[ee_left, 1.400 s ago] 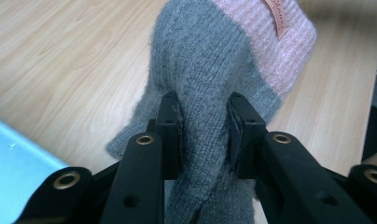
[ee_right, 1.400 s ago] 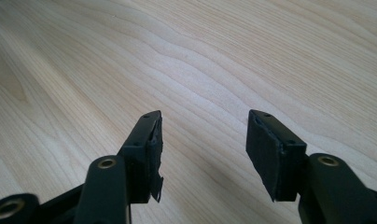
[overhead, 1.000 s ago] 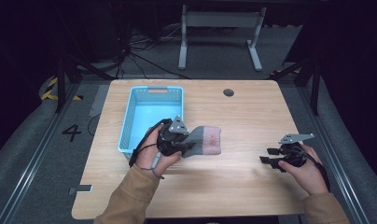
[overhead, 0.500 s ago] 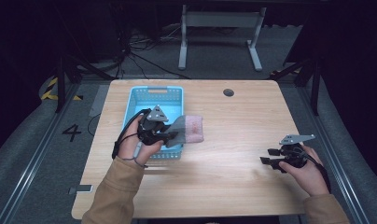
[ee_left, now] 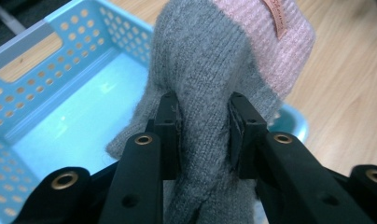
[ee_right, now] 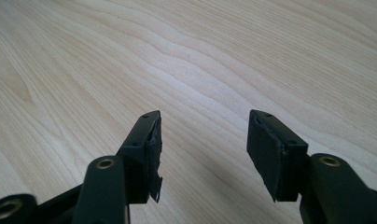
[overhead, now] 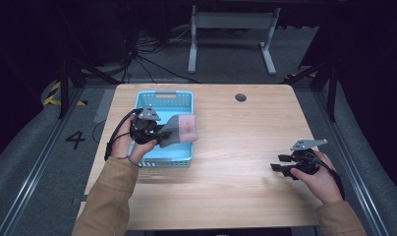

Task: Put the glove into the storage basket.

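The left hand-held gripper (overhead: 159, 133) was clenched on a grey knitted mitten with a pink cuff (overhead: 183, 129), its jaws pinching the grey part from both sides, as the left gripper view confirmed (ee_left: 203, 135). The mitten (ee_left: 224, 60) was held in the air above the blue perforated basket (overhead: 157, 101), its pink cuff toward the basket's right wall. A small tag was noted on the cuff. The basket stood on the left half of the wooden desk (overhead: 245, 147), its floor bare where visible.

The right hand-held gripper (overhead: 277, 164) was released, jaws standing apart with nothing between them, low over bare desk at the right side, well apart from basket and mitten. The right gripper view showed wood grain beyond its jaws (ee_right: 203, 140).
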Action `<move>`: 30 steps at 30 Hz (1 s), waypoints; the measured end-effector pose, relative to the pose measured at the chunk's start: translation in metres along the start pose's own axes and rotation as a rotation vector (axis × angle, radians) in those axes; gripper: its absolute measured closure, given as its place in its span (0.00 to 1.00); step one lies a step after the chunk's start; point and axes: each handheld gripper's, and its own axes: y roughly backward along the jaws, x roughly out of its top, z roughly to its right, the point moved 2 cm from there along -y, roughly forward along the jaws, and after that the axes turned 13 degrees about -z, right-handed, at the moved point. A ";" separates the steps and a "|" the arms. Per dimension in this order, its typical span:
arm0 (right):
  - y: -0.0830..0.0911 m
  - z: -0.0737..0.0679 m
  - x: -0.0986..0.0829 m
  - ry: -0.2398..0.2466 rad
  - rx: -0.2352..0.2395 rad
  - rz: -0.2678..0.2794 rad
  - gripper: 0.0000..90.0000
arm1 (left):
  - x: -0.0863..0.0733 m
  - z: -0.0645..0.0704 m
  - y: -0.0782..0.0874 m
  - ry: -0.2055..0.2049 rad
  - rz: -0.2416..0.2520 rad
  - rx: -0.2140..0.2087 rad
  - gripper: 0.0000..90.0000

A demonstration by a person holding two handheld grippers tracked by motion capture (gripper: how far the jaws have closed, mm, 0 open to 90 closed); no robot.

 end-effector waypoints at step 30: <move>0.002 -0.006 -0.006 0.006 -0.020 -0.005 0.49 | -0.021 -0.047 -0.058 0.080 -0.122 0.002 0.77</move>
